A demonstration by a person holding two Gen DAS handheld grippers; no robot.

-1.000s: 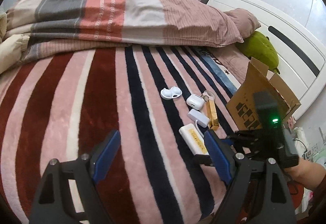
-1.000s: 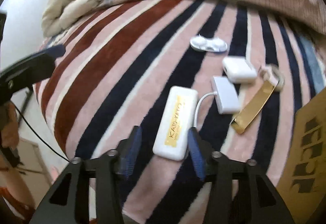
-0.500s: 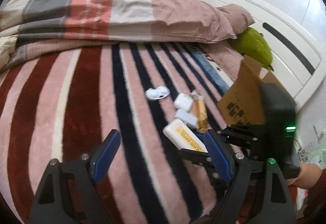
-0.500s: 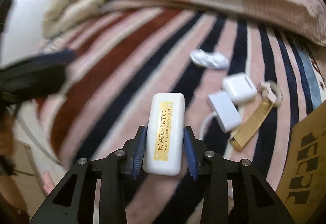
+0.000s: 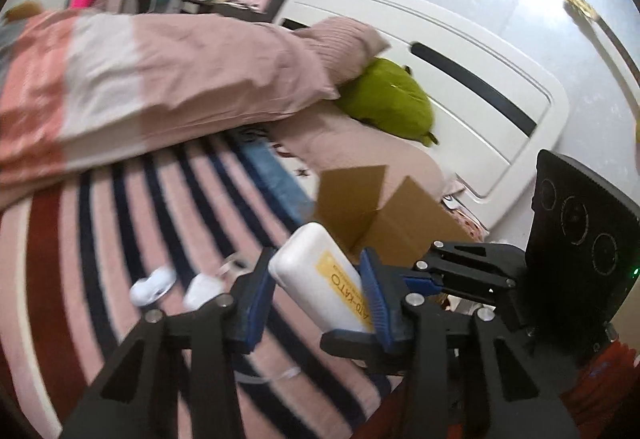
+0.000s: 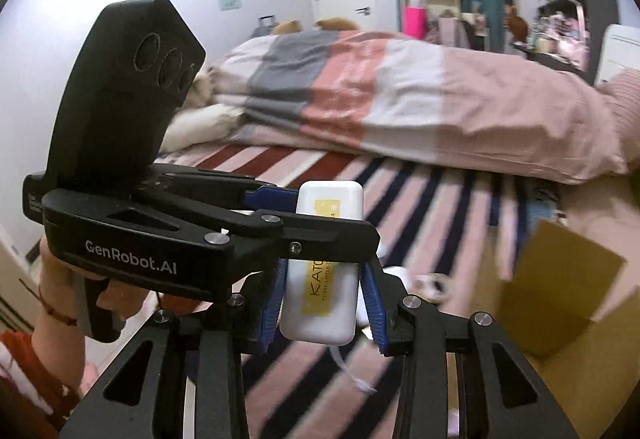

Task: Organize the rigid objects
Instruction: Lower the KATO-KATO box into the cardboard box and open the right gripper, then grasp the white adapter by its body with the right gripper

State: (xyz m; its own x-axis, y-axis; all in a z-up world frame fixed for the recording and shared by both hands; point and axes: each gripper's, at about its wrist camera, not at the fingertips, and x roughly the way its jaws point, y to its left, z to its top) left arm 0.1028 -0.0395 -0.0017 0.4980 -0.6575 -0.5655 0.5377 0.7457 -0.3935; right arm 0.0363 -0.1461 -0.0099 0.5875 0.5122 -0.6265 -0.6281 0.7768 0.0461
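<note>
A bed with a striped blanket [image 5: 120, 223] carries an open cardboard box [image 5: 384, 215]. Above the blanket, both the right gripper [image 6: 324, 303] and left gripper [image 5: 316, 295] have their blue fingers closed on one white KATO-KATO case [image 6: 320, 291].

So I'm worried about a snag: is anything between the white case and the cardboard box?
Nothing visible does: the white case is held in the air, and the cardboard box stands open beside it, flaps up.
</note>
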